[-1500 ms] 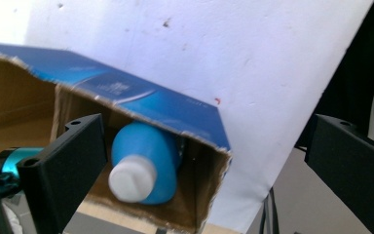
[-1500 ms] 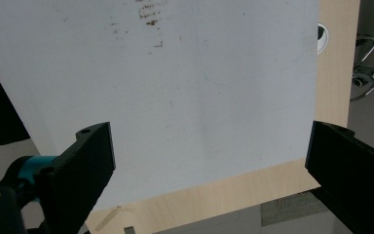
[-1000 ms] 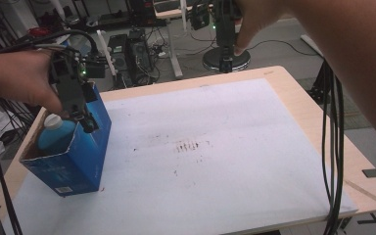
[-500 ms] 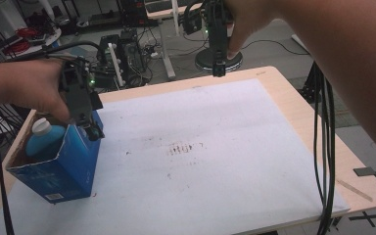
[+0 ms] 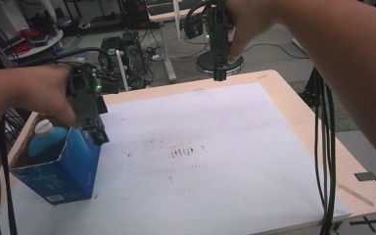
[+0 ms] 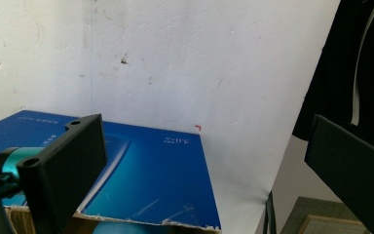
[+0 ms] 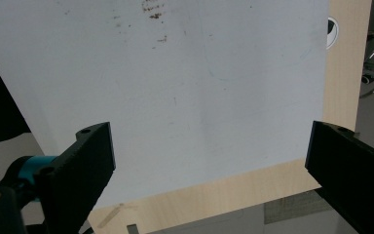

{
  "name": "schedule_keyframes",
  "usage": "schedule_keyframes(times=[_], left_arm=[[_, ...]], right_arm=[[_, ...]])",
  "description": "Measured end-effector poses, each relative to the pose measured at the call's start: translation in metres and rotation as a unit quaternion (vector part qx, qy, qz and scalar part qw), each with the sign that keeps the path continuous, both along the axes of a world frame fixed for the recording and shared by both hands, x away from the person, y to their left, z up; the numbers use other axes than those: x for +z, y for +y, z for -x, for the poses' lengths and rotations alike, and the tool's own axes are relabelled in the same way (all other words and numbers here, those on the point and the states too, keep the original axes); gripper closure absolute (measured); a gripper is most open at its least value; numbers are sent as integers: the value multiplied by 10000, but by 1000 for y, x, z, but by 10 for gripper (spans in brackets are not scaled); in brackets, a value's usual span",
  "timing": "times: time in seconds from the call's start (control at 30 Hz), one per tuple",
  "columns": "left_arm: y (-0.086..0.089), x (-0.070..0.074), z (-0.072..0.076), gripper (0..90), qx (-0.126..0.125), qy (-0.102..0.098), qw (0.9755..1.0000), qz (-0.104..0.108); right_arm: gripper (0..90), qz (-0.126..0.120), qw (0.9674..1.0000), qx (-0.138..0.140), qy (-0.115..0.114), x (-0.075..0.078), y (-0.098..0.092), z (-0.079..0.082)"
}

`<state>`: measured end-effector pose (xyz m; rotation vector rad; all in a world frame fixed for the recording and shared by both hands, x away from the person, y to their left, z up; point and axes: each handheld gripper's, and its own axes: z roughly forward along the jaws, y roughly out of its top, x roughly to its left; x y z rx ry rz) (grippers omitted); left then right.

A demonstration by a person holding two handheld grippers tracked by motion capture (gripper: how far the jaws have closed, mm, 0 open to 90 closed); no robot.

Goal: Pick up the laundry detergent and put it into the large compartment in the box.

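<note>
An open blue cardboard box (image 5: 63,169) stands near the left edge of the table, with a blue bottle (image 5: 44,142) with a white cap inside it. My left gripper (image 5: 99,136) hangs over the box's right top edge. In the left gripper view this gripper (image 6: 202,131) is open, and the box's blue side (image 6: 146,175) lies below between the jaws. My right gripper (image 5: 219,73) is held high over the table's far edge, and the right gripper view shows it (image 7: 209,141) open with nothing between its jaws.
A white sheet (image 5: 225,112) with dark stains (image 5: 182,151) covers most of the wooden table (image 5: 313,122). Black cables (image 5: 323,147) hang along the right side. Beyond the far edge are a round stand base (image 5: 235,63) and electronics (image 5: 127,54).
The box has shifted slightly toward the near left and turned a little. My left gripper stays at its right top edge. The right gripper stays high at the far side.
</note>
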<state>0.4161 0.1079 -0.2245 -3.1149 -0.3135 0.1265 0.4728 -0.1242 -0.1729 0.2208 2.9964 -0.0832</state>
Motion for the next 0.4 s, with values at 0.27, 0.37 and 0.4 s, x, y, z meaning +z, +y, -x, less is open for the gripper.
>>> schedule_keyframes(times=[0.27, 0.37, 0.4], left_arm=[[1, -3, -1, 17, -4, 0, 10000, 40], [0, -4, -2, 17, -33, 22, 10000, 40], [0, -4, -2, 17, -33, 22, 10000, 40]], right_arm=[[31, 25, 10000, -6, 13, -2, -1, -2], [31, 9, 10000, 34, 23, -3, 0, -3], [31, 26, 10000, 47, 13, -3, 0, -3]])
